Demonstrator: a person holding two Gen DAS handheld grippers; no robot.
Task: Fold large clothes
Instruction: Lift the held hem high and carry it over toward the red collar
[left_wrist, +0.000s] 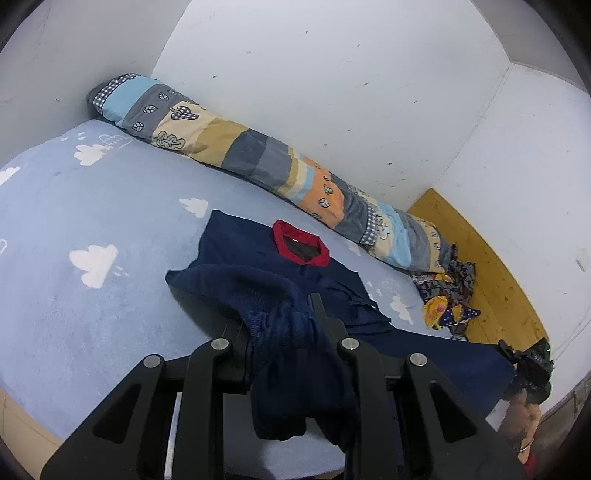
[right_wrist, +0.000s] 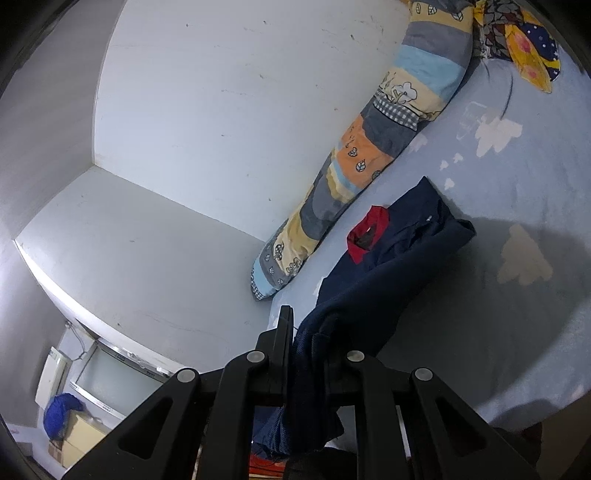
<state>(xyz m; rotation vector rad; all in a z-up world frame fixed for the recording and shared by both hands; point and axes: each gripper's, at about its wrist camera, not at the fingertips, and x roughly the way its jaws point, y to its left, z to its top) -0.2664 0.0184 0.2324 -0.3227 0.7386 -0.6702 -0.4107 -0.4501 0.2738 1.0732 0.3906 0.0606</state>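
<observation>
- Bunched navy knit hangs nearest the lens, pinched in my left tool (left_wrist: 284, 325).
- Navy sweater (left_wrist: 280, 266) lies on the blue cloud-print bed (left_wrist: 74, 206), its red collar (left_wrist: 301, 246) at the far side and its near hem lifted.
- Rolled patchwork quilt (left_wrist: 258, 158) lies along the far wall.
- At right, my right tool (right_wrist: 306, 332) is clamped on another fold of the hem.
</observation>
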